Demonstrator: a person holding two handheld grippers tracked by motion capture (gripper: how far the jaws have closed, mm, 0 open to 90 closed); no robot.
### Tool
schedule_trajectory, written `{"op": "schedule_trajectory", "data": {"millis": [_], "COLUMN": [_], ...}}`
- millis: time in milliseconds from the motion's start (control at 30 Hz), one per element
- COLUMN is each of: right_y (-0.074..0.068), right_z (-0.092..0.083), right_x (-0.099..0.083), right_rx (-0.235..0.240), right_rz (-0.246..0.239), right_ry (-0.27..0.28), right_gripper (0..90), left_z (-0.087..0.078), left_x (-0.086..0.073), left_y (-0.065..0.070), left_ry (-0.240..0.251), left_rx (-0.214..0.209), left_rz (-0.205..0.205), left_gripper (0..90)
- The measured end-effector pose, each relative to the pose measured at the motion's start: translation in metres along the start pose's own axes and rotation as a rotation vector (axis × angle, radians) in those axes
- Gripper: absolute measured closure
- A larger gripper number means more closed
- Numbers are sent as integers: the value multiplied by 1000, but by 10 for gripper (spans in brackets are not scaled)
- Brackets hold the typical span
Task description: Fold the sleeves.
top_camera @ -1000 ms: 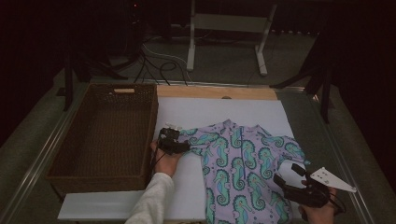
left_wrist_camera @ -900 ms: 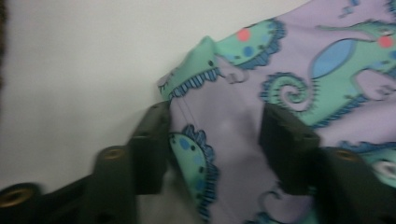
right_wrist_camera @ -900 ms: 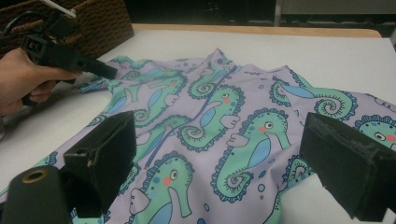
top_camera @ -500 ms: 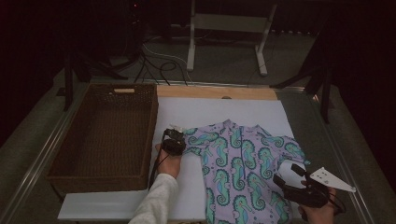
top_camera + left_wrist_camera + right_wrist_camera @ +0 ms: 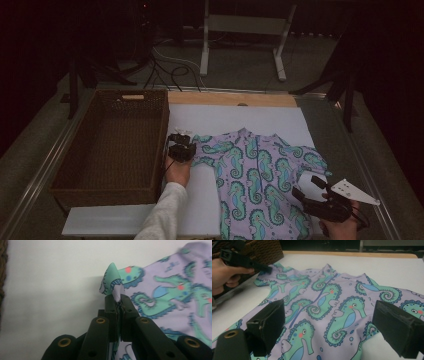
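A small lilac shirt (image 5: 255, 175) printed with teal seahorses lies spread flat on the white board (image 5: 240, 117), front up, collar towards the far edge. Everything sits around that shirt: the brown wicker basket (image 5: 117, 145) stands just off its left sleeve, beside the board. The left gripper (image 5: 181, 148) is at the tip of that left sleeve, its jaws having just closed and now pinched tight on the cuff (image 5: 112, 277), a little peak of fabric standing up above them. The right gripper (image 5: 312, 192) hangs over the shirt's lower right side, near the hem, jaws spread wide with nothing between them.
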State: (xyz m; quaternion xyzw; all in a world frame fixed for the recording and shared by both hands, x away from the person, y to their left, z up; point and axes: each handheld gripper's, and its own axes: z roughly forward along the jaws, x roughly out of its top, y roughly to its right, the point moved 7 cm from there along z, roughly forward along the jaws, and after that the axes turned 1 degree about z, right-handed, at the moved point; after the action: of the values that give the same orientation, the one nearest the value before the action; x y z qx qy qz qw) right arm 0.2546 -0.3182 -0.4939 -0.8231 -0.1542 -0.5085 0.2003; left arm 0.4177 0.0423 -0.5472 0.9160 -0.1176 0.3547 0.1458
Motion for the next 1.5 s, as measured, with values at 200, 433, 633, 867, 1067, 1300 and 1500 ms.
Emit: {"op": "schedule_trajectory", "data": {"millis": [200,433,633,867,1067,1300,1500], "right_y": [0,1,1,1,1,1,2], "right_z": [0,1,1,0,0,0,0], "right_x": [0,-1,-1,0,0,0,0], "right_rx": [2,2,4,8,9,11,10], "right_rz": [1,0,5,9,8,10,7], "right_ry": [-2,-5,-4,-2,-1,1,2], "right_gripper": [110,111,110,111,111,111,110], "left_z": [-10,-16,-17,-13,-4,13,33], "left_x": [11,24,34,43,46,43,37], "left_y": [9,26,45,70,87,97,104], "left_ry": [21,33,38,33,20,-6,-47], "left_rx": [-66,-124,-165,-202,-218,-223,-226], "left_rz": [-22,-19,-14,-3,5,2,-1], "left_gripper": [872,871,871,871,871,871,870]}}
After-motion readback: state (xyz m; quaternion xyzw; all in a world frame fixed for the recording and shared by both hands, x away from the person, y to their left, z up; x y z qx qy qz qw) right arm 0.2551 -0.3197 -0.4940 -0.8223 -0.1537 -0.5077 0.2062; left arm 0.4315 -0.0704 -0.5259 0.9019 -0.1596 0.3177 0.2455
